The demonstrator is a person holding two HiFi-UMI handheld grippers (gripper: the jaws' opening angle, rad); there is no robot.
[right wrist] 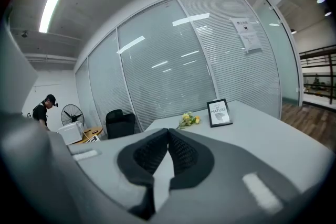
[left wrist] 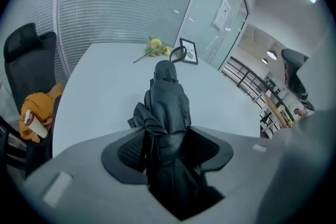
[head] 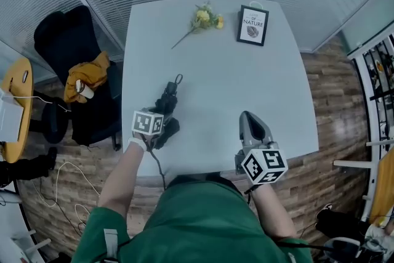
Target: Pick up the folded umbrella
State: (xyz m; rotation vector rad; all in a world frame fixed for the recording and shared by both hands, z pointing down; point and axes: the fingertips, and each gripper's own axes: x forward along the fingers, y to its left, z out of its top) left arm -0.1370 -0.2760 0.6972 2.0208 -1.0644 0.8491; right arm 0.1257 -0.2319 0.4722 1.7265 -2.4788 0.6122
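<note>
obs: folded umbrella (head: 168, 99), black, lay near the left edge of the white table (head: 246, 77), close to the person, with its strap loop pointing toward the far end. the left gripper (head: 165, 115) angled steeply down onto its near end.

left gripper view: the left gripper (left wrist: 167, 145) had the folded umbrella (left wrist: 168, 105) between its jaws. dark fabric filled the gap and bunched against both pads, so the jaws were clamped on the bundle, standing fairly wide because the bundle is thick.

right gripper (head: 249, 121) hung over the near right part of the table, well apart from the umbrella. right gripper view: the right gripper (right wrist: 168, 136) had its pad tips pressed together with nothing between them. idle.

elsewhere: yellow flowers (head: 206, 18) and a small framed print (head: 253, 25) at the far end, untouched and clear of the work.

progress (judgement): reach done, grasp looked made. the lift is what remains. could not tell from either view whether the far end of the umbrella was resting on the table or just clear of it. grip sat on loose fabric near one end, so the bundle may sag or slip when raised.
</note>
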